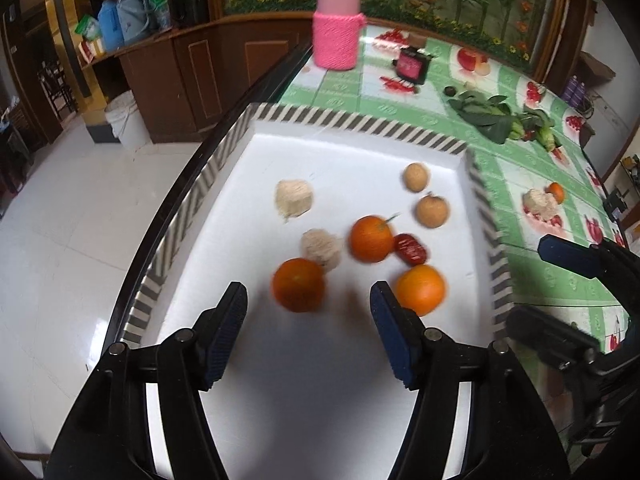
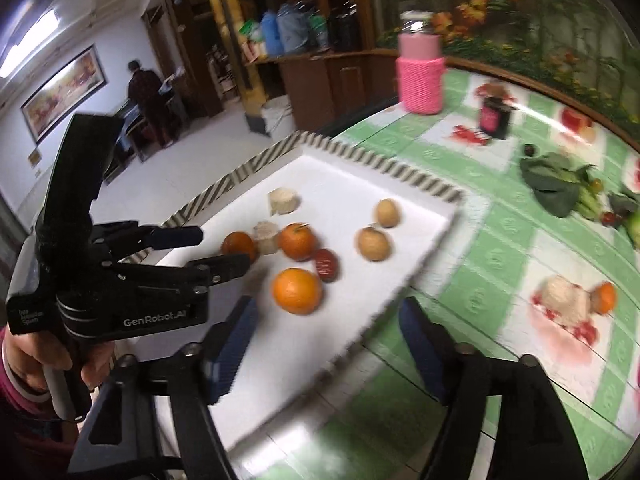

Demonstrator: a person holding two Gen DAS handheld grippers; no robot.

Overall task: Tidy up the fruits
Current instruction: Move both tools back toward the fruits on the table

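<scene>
A white tray [image 1: 320, 160] with a striped rim holds three oranges [image 1: 298, 285], two pale brown round fruits [image 1: 431, 210], a red date [image 1: 411, 249] and two beige lumps [image 1: 293, 198]. My left gripper [image 1: 308, 304] is open and empty just above the tray, with the near-left orange lying past its fingertips. My right gripper [image 2: 328, 320] is open and empty over the tray's right edge [image 2: 400, 292], near an orange [image 2: 297, 290]. The left gripper also shows in the right wrist view [image 2: 212, 250]. On the tablecloth lie another beige lump [image 2: 566, 300] and a small orange [image 2: 604, 298].
A pink knit-covered jar [image 1: 338, 36] and a small dark box [image 1: 412, 65] stand at the table's far side. Leafy greens [image 1: 492, 114] lie to the right. The table's left edge drops to a white floor. A person stands far off in the room [image 2: 146, 96].
</scene>
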